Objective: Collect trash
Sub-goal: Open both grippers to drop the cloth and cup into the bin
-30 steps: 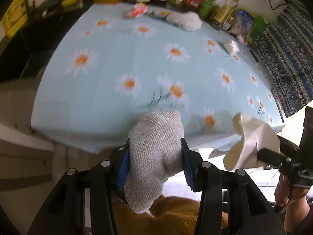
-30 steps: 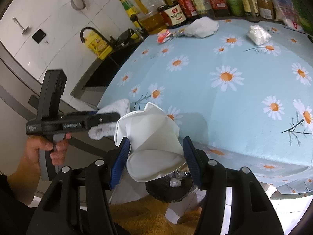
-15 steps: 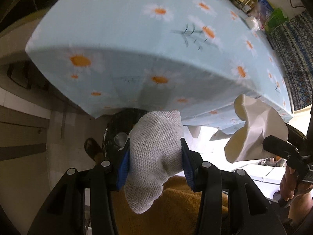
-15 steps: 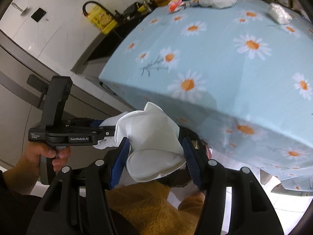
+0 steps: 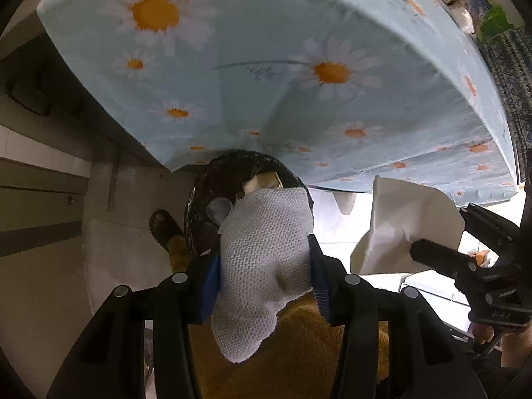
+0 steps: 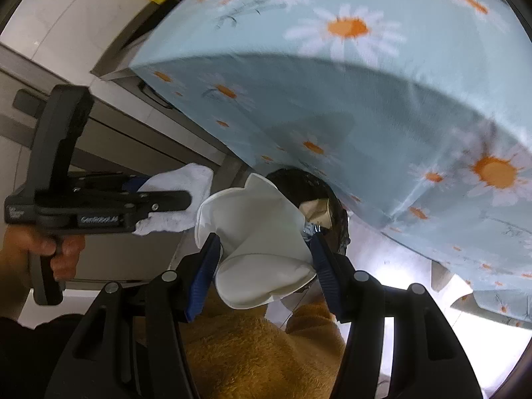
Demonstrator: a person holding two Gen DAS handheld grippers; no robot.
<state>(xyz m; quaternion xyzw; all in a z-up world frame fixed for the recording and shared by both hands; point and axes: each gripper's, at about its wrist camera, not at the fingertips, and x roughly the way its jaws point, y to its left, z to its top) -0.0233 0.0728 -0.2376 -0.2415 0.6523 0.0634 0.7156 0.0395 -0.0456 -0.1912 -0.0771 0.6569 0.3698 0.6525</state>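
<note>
L claw clamped on textured cloth, R claw clamped on crumpled white paper, black bin at 12 o'clock, under desk edge.

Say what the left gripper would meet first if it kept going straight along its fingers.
Probably the black trash bin: the left gripper, shut on a white textured cloth, points at its open mouth below the tablecloth's edge. Depth is uncertain.

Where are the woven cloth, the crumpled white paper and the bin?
woven cloth (image 5: 266,252): left wrist view, middle of its knitted face.
crumpled white paper (image 6: 256,229): right wrist view, centre of the folds.
bin (image 5: 199,199): left wrist view, dark left rim.
</note>
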